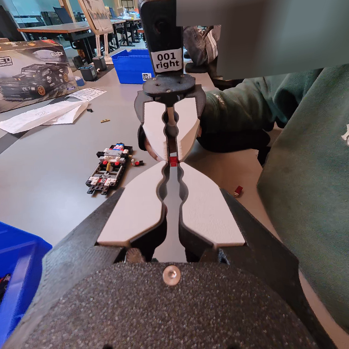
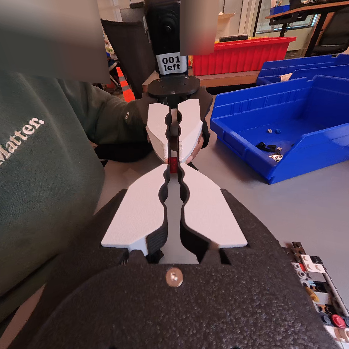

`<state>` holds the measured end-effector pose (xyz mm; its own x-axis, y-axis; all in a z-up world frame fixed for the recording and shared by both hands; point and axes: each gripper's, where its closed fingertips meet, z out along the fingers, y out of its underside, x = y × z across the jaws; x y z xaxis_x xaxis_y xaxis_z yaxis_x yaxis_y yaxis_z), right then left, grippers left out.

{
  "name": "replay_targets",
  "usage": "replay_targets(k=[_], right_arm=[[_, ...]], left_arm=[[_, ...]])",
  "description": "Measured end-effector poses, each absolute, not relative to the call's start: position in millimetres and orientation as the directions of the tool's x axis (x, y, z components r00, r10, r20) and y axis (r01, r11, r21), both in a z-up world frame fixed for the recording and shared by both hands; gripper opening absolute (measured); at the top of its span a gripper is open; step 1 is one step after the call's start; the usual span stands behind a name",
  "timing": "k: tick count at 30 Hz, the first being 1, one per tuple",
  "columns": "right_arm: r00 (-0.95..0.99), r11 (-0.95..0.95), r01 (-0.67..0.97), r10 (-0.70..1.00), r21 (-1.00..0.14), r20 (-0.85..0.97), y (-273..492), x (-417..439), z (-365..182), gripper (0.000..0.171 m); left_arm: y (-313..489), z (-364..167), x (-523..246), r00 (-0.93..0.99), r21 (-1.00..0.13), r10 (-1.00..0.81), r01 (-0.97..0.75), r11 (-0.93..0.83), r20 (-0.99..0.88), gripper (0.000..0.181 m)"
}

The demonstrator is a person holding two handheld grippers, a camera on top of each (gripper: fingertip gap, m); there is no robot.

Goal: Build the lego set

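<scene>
- At the upper left of my left wrist view, a toy car kit box (image 1: 34, 75) stands on the grey table (image 1: 47, 207), with white paper sheets (image 1: 47, 117) lying in front of it.
- A blue bin (image 1: 132, 66) sits farther back, just left of centre, and the corner of another blue bin (image 1: 17, 264) fills the lower left.
- Left of centre, a partly built brick car chassis (image 1: 108, 168) lies flat on the table, with a few loose small bricks (image 1: 137, 162) just beside its right edge.
- In the centre, my left gripper (image 1: 173, 167) and right gripper (image 1: 173, 157) meet tip to tip. The jaws of each are drawn narrow and pinch the same small red brick piece (image 1: 173, 162) from opposite ends, off the table.
- A second small red brick (image 1: 238, 190) lies on the table right of centre, near the person's green sleeve (image 1: 245, 105).
- In my right wrist view, the green sweatshirt (image 2: 43, 179) covers the left side.
- At centre, the red brick piece (image 2: 173, 165) sits between my right gripper (image 2: 173, 170) below and my left gripper (image 2: 173, 158) above.
- To the right stands a blue bin (image 2: 245, 120) holding a few small dark bricks (image 2: 268, 147), with a red bin (image 2: 241, 54) behind it.
- The chassis (image 2: 317, 287) shows at the lower right edge.
</scene>
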<state>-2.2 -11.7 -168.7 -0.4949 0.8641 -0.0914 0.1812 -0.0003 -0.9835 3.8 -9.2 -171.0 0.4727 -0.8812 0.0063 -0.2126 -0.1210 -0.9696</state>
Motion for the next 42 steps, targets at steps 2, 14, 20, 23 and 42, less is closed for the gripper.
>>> replay_targets(k=[2, 14, 20, 23, 42], right_arm=[[-0.486, 0.008, 0.178, 0.87, -0.984, -0.081, -11, -3, -168, 0.007], [-0.474, 0.091, 0.21, 0.881, -0.973, -0.019, -11, -3, -176, 0.008], [-0.467, 0.196, 0.248, 0.882, -0.949, 0.06, -17, -5, -188, 0.008], [-0.47, 0.208, 0.262, 0.88, -0.942, 0.064, -17, -6, -190, 0.008], [-0.478, 0.214, 0.308, 0.877, -0.927, 0.044, -16, -6, -202, 0.007]], left_arm=[[-9, -170, 4, 0.473, -0.971, -0.881, -0.201, -0.127, 0.017, 0.008], [-8, -177, 6, 0.481, -0.96, -0.877, -0.246, -0.135, 0.0, 0.008], [-12, -181, 8, 0.467, -0.946, -0.884, -0.303, -0.115, -0.042, 0.008], [-12, -183, 6, 0.471, -0.936, -0.88, -0.335, -0.108, -0.067, 0.008], [-14, -205, -1, 0.454, -0.868, -0.883, -0.479, -0.13, -0.118, 0.008]])
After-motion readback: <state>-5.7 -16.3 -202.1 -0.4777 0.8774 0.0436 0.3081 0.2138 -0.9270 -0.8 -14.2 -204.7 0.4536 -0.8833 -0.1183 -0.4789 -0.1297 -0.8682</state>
